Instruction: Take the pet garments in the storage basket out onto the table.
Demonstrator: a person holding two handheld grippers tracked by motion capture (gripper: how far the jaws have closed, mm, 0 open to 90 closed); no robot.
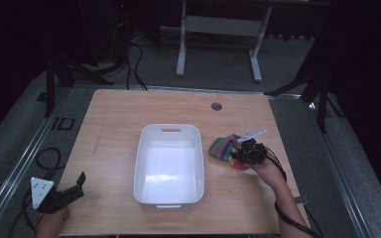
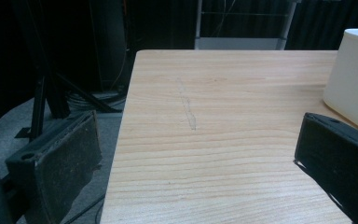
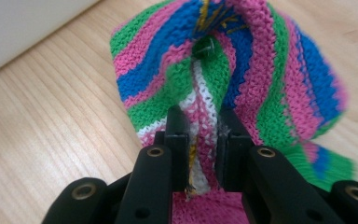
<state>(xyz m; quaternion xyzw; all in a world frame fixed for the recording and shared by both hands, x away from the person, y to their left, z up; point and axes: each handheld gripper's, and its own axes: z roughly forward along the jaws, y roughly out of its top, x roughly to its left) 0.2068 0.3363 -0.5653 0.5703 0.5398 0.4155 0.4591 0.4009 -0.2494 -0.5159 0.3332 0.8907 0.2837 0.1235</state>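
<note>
A knitted cloth with pink, blue, green and white stripes is seen on the table, just to the right of the white bin. It lies near the bin but is not touching it, as far as can be told from the high view.

The cloth is likely soft and light. It bends and bunches up when it is squeezed, so no hard grip is needed. It is not slippery, because the yarn is bumpy. It will not break, but a loop of yarn could be snagged. A thick fold is the best place to be held, since a thin edge could slide out.

The right claw is closed tight on a fold of the cloth. Only a narrow gap is left between the jaws, and it is filled with pink and white yarn. The rest of the cloth is puffed up above the jaws.

The left claw is wide open. Nothing is held in it and nothing is touched by it. It is kept low at the near left corner of the table, well apart from the cloth. One side of the bin can be seen past its right jaw.

The bin looks empty.
</note>
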